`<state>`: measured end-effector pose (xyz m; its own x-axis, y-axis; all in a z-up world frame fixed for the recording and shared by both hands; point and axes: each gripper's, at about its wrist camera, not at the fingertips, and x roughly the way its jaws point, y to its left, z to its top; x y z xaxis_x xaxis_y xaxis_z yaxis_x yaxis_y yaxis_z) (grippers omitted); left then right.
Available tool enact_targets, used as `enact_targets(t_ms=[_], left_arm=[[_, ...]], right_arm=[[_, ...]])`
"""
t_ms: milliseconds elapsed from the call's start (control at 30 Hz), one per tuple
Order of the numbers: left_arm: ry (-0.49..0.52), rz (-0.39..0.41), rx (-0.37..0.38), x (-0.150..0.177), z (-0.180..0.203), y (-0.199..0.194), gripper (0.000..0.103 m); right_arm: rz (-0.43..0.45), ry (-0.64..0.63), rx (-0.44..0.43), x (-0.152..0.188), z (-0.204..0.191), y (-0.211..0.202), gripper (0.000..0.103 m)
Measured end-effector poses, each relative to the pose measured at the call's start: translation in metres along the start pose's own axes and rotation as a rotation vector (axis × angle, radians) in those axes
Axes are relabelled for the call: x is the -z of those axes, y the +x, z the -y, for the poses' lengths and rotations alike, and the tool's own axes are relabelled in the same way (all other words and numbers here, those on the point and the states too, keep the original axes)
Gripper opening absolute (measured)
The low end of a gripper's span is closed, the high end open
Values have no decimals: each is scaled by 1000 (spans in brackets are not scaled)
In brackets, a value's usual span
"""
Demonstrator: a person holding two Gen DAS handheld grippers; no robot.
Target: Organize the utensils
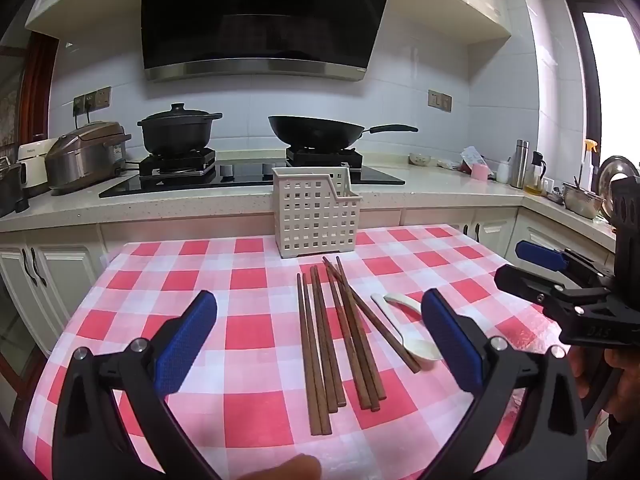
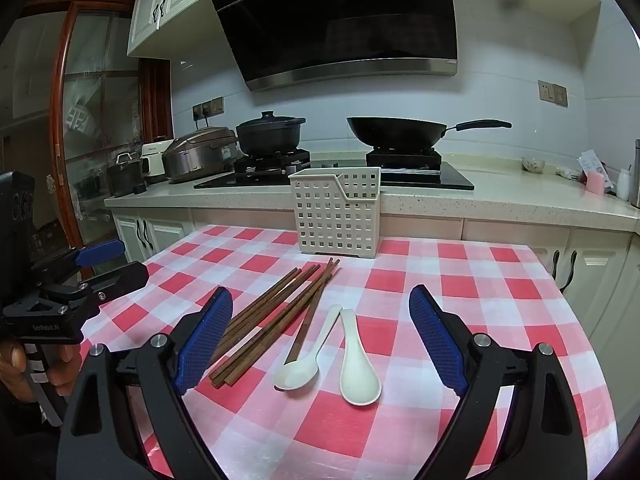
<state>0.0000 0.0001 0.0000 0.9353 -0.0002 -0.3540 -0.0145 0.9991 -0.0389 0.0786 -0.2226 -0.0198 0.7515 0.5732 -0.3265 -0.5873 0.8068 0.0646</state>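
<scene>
Both claws hover over the checkered tablecloth [image 1: 248, 280], each spread wide and gripping nothing. Left gripper [image 1: 320, 340], seen in its own view, frames the wooden chopsticks [image 1: 340, 340], which lie loosely side by side on the cloth, tips toward the white slotted basket [image 1: 316, 220] standing upright at the table's far edge. One chopstick lies askew, crossing toward a white spoon [image 1: 404, 328] just beside the bundle. Right gripper [image 2: 320, 340] frames the spoons.

Surroundings: behind the basket runs a counter with a hob carrying a lidded black pot [image 1: 176, 130] and a wok [image 1: 320, 130]; a rice cooker [image 1: 86, 156] stands to the left.

Differences between views: the right wrist view shows two spoons, left spoon [image 2: 306, 354] touching the askew chopstick and right spoon [image 2: 356, 364] beside it; the left wrist view shows one clearly, partly hidden by its right finger. Each view shows the other gripper at its edge, held level above the table beside the utensils.
</scene>
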Motion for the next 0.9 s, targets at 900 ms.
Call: enact_targets(t_ms=[900], left_arm=[[1,2,2,-1,2,1,99]], right_arm=[[-6,0,-2,0,-1,0,84]])
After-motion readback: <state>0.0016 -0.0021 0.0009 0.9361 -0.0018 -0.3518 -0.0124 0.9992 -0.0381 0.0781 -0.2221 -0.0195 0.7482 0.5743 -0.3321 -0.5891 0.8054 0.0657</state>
